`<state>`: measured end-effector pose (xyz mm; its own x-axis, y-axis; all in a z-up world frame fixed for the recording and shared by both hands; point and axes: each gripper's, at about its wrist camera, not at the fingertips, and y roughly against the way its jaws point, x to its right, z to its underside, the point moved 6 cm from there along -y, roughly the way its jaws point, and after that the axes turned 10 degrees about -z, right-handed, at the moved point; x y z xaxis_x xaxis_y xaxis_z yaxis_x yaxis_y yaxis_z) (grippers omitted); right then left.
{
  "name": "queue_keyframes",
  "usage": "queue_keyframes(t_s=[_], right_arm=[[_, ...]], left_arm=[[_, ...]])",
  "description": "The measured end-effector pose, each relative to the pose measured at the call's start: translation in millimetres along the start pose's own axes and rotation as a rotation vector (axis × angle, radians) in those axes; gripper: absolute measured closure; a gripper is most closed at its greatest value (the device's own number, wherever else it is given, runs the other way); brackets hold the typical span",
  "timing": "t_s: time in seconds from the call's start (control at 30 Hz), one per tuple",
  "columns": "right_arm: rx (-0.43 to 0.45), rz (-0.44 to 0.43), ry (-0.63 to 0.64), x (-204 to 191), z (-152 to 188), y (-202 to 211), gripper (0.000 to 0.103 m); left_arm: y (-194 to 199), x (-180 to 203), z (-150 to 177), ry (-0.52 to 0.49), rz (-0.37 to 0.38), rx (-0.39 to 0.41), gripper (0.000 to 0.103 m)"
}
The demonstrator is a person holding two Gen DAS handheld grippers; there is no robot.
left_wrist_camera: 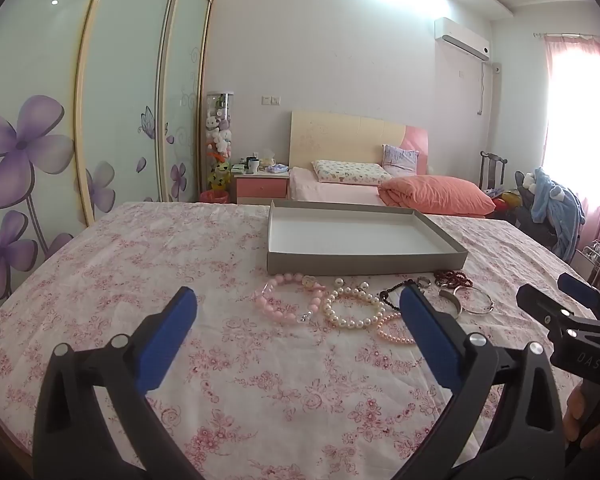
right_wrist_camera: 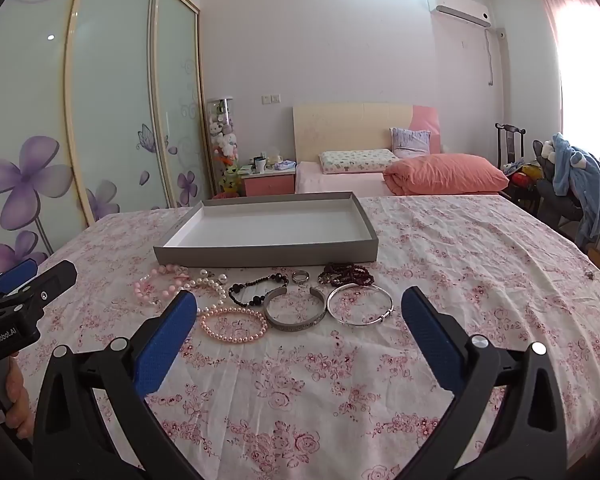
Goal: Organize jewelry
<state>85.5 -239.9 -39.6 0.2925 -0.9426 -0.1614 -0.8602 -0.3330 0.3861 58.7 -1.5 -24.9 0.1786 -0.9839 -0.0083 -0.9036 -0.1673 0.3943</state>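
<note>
Two wide-open blue-padded grippers — left gripper (left_wrist_camera: 298,308) and right gripper (right_wrist_camera: 299,308) — hold nothing above the pink floral tablecloth (right_wrist_camera: 460,264).

The shallow grey cardboard tray (right_wrist_camera: 268,258) sits behind the jewelry: pink bead bracelet (left_wrist_camera: 286,298), white pearl bracelet (left_wrist_camera: 354,310) — half-hidden from the right — silver bangle (right_wrist_camera: 358,304), small ring (right_wrist_camera: 301,277).

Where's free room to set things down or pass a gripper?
Inside the grey tray: nothing in it. Bare floral cloth right of the tray and silver bangle. Crowded: the jewelry strip along the tray's near wall, pink bead bracelet to bangle.

Left gripper (left_wrist_camera: 298,308), right gripper (right_wrist_camera: 299,308) agape.
</note>
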Motion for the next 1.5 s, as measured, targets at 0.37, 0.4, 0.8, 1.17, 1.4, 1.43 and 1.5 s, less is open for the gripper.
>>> queue_keyframes(t_s=[0.37,0.4,0.8,1.17,1.4,1.43,1.5], right_arm=[[0.001,0.001,0.002,-0.1,0.1,0.5,0.002],[0.001,0.001,0.001,-0.2,0.2,0.4,0.002],[0.000,0.001,0.002,-0.2,1.0,0.4,0.002],[-0.002,0.000,0.001,0.1,2.0,-0.3,0.002],[-0.029,0.008,-0.023,7.7,5.7,-5.6,0.002],[-0.035,0.012,-0.027,10.8,7.6,-7.7,0.002],[-0.065,0.028,-0.049,20.1,11.4,-14.2,0.002]], left_arm=[[-0.2,0.0,0.0,0.000,-0.001,-0.001,0.004],[-0.5,0.2,0.0,0.000,0.000,-0.001,0.004],[-0.3,0.1,-0.1,0.000,0.000,-0.003,0.004],[-0.2,0.9,2.9,0.000,-0.002,-0.005,0.004],[-11.4,0.9,17.0,0.004,-0.008,-0.043,0.004],[-14.0,0.5,19.1,0.005,-0.010,-0.058,0.004],[-19.6,-0.9,20.4,0.002,-0.017,-0.083,0.004]])
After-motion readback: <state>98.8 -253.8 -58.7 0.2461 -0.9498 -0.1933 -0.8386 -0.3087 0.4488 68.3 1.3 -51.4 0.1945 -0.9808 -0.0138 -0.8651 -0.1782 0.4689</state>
